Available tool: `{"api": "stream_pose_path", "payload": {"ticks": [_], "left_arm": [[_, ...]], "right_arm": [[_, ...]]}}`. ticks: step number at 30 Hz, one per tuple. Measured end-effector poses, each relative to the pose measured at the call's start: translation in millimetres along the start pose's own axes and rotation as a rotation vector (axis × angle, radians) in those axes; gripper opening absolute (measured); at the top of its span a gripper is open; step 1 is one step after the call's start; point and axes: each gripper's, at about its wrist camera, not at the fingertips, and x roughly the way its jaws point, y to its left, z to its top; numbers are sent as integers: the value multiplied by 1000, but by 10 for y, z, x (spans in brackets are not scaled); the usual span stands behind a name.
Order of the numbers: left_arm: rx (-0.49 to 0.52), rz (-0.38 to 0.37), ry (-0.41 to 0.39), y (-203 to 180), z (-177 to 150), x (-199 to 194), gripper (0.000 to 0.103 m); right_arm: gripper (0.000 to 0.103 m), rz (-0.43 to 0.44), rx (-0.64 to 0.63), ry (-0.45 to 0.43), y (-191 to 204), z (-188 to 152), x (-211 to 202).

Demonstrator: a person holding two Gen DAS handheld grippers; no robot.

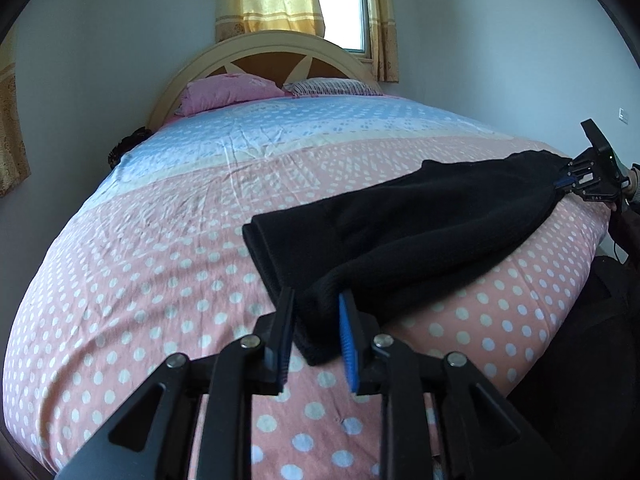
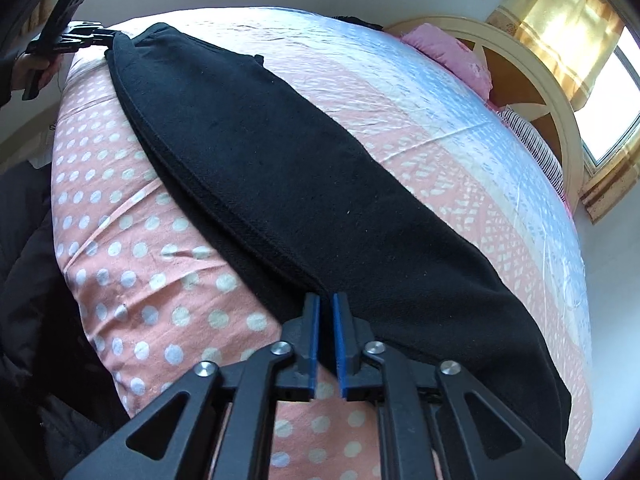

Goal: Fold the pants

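Note:
Black pants lie folded lengthwise along the near edge of the bed, and show stretched out in the right wrist view. My left gripper straddles one end of the pants, jaws apart with the cloth between them, seemingly not pinched. It also shows far off in the right wrist view at that end. My right gripper is shut on the other end's edge. It also shows in the left wrist view at the far right end.
The bed has a pink polka-dot and blue patterned sheet. A pink pillow and a striped pillow lie by the arched headboard. Dark clothing is beside the bed's edge. A curtained window is behind.

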Motion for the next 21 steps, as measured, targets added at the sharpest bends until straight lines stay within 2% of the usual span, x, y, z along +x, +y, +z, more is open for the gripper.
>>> {"api": "stream_pose_path", "payload": {"ticks": [1,2,5,11,13,15,17,21], "left_arm": [[-1,7,3,15,-6,-23,33],[1,20,5,34,-14,-55,37],[-3,64,16,116,-47,-143,46],[-61,165,13,435,-109,-380,46],[-109,160,-16,506,-59,-434,46],[-107,159,-49,438,40,-422,46],[-112,116,-67,327,161,-328,46],[-137,41,7,152,326,48,46]], "right_arm": [[36,-6,-2,0,-19,-9,-23],[39,7,3,0,-52,-20,-58],[40,33,17,-22,-118,-39,-183],[41,122,71,-107,-214,108,-409],[41,127,90,-135,-216,286,-385],[41,125,107,-161,-199,506,-333],[41,143,117,-182,-163,718,-277],[41,163,80,-227,47,1034,-241]]}}
